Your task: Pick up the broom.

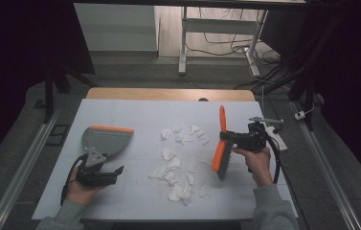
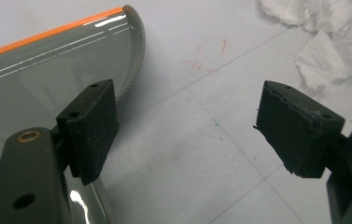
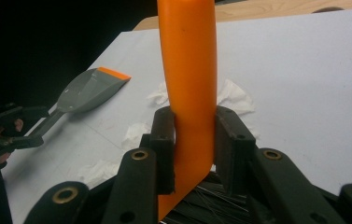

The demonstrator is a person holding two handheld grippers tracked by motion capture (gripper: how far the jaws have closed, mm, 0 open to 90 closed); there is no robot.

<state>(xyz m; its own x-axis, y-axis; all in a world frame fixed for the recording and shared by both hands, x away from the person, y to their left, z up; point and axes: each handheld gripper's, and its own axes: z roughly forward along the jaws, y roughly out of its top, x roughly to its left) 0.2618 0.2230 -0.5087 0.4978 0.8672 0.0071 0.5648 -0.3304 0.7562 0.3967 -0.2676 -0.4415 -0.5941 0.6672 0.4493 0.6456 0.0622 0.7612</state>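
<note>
Orange brush (image 1: 221,146) is at 3 o'clock of the paper scraps (image 1: 180,163) in high view, clamped in the right tool (image 1: 227,137).
Left gripper view: left tool (image 2: 185,128) wide, empty; dustpan (image 2: 47,70) at 10 o'clock, unheld, may slide.
Right gripper view: grip on the handle (image 3: 188,70) could twist.

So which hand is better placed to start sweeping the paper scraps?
Right. The right gripper is shut on the brush beside the scraps. The left gripper is open by the dustpan, gripping nothing.
</note>
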